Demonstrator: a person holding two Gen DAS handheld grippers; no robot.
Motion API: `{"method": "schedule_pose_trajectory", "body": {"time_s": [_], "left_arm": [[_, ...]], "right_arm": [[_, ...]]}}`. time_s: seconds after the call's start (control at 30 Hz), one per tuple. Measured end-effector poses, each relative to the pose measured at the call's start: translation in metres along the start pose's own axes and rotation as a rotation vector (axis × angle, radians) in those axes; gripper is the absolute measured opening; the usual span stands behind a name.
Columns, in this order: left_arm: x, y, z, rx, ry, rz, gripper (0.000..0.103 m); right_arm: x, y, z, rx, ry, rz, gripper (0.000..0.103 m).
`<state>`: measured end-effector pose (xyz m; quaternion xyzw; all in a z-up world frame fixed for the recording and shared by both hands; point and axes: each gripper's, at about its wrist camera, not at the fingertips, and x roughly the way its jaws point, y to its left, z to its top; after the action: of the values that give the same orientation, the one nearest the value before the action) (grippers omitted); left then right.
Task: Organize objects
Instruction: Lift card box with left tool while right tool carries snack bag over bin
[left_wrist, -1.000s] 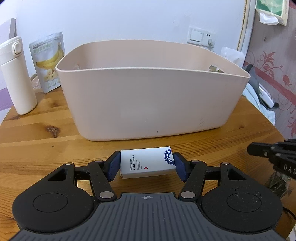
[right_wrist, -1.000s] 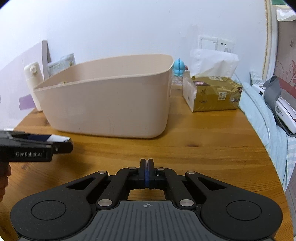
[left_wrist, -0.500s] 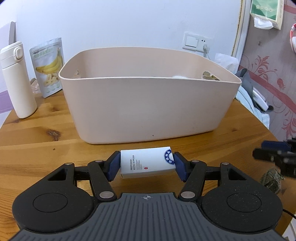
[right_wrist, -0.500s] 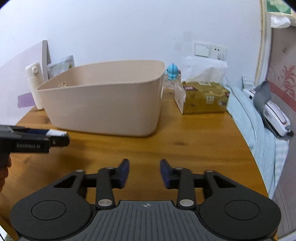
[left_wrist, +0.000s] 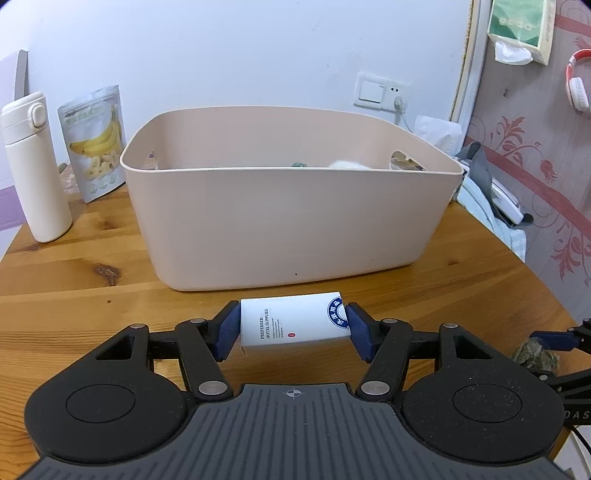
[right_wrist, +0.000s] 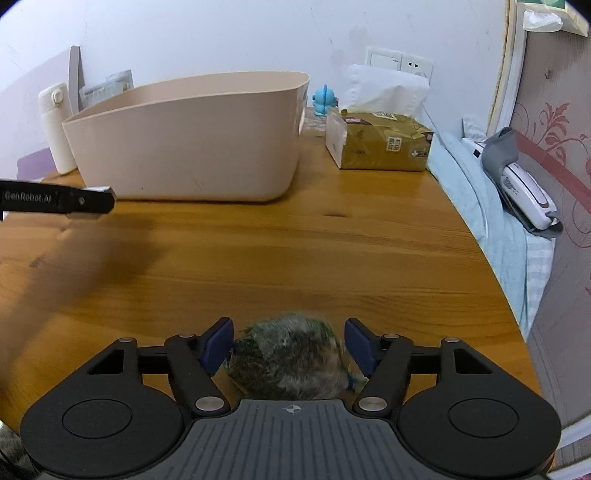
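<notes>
A white hotel-supplies box (left_wrist: 295, 322) is clamped lengthwise in my left gripper (left_wrist: 291, 326), which is shut on it and held above the wooden table just in front of the pink tub (left_wrist: 291, 206). Over the tub's rim a white item and a green one show inside. My right gripper (right_wrist: 290, 343) is open, its blue pads on either side of a crinkled greenish-brown packet (right_wrist: 291, 363) lying on the table near the front right edge. That packet (left_wrist: 535, 356) also shows at the right edge of the left wrist view. The tub (right_wrist: 192, 140) stands at the back left in the right wrist view.
A white flask (left_wrist: 35, 166) and a banana-chip pouch (left_wrist: 96, 136) stand left of the tub. A gold tissue pack (right_wrist: 380, 144) and a blue figurine (right_wrist: 323, 101) sit to its right. The table's curved edge (right_wrist: 491, 280) borders a bed with a white device (right_wrist: 524, 192).
My right gripper went from shut to open and came back and down around the packet. My left gripper rose with the box, so the tub's inside now shows.
</notes>
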<state>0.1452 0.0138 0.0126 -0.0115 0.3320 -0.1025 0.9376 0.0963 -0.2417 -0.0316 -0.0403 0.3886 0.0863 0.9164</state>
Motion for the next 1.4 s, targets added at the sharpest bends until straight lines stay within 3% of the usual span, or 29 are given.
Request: {"method": "schedule_pose_trajectory", "body": {"time_s": [0.13,0.23,0.37,0.6,1.03,1.4], "left_arm": [[0.0,0.0,-0.002,-0.001,0.005,-0.006,0.062],[0.001,-0.001,-0.003,0.0,0.007,-0.011,0.062],[-0.002,-0.005,-0.002,0.006,-0.002,-0.016,0.062],[-0.011,-0.003,0.004,0.012,-0.023,-0.017,0.062],[-0.033,0.002,0.035,0.027,-0.12,-0.016,0.062],[-0.035,0.01,0.077,0.056,-0.209,0.003,0.062]], "right_arm": [[-0.001,-0.005,-0.006,0.02,0.013,0.003,0.073],[-0.003,-0.007,-0.009,0.029,0.009,0.009,0.061],[-0.002,-0.002,-0.007,0.008,0.006,0.007,0.053],[-0.006,0.004,0.003,-0.005,-0.03,0.025,0.052],[-0.023,0.011,0.093,-0.049,-0.26,0.041,0.052],[-0.018,0.017,0.143,-0.074,-0.367,0.036,0.052]]}}
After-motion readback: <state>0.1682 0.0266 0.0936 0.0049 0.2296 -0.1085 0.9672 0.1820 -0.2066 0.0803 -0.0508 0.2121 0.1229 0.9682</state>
